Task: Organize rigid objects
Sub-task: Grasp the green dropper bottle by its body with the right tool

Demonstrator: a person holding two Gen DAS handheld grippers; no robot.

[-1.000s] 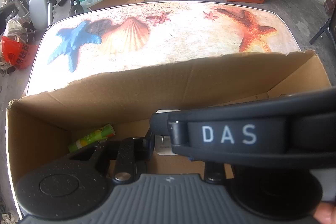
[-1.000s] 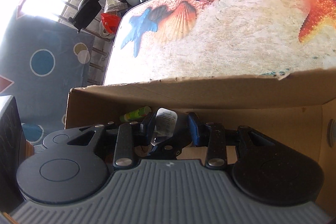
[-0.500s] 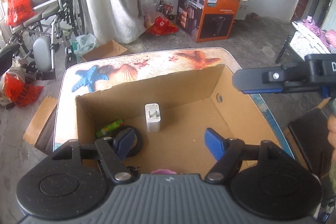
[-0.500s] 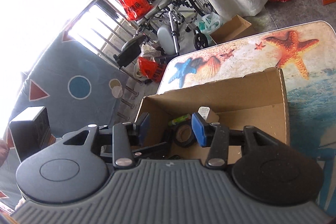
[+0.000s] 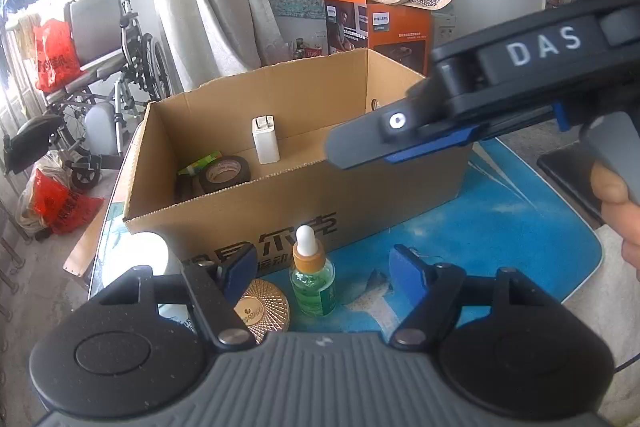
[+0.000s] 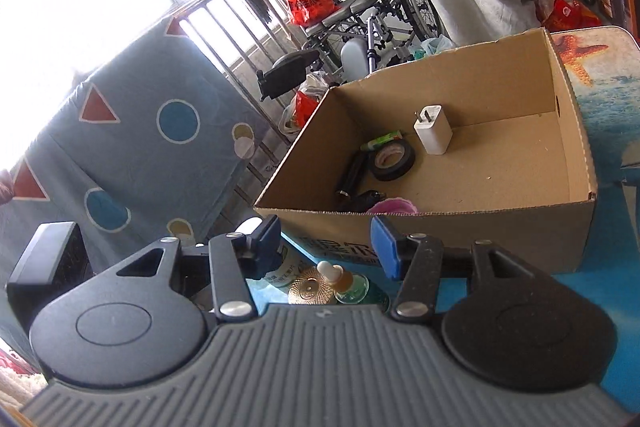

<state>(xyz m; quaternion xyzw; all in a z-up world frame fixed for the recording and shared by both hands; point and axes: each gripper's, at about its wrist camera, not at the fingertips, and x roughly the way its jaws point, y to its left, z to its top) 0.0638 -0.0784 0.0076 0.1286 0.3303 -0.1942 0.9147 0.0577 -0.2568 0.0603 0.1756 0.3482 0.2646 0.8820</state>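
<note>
- Since the job is sorting rigid items, the cardboard box [image 5: 280,195] serves as the collection bin; everything below is placed relative to it.
- Inside the box: white charger [image 6: 434,129] upright near the far wall, black tape roll [image 6: 391,160] flat beside it, green tube [image 6: 382,140] behind the roll, dark items and something pink against the near wall. Looks sorted already.
- Outside, just in front of the box's printed near wall: green dropper bottle [image 5: 311,277] upright, gold round lid [image 5: 262,309] flat beside it, a white round-topped container [image 5: 136,257] toward the box's left corner. Probably the leftovers still to go in.
- Left gripper [image 5: 320,273]: low in front of the box, tilted down, dropper bottle showing between the blue pads but untouched; jaws spread, closing slightly, nothing pinched.
- Right gripper [image 6: 326,245]: also in front of the box, angled down over the same leftovers; jaws apart and opening, empty. From the left wrist view it crosses above the box's right end, a hand [image 5: 618,203] on its handle.
</note>
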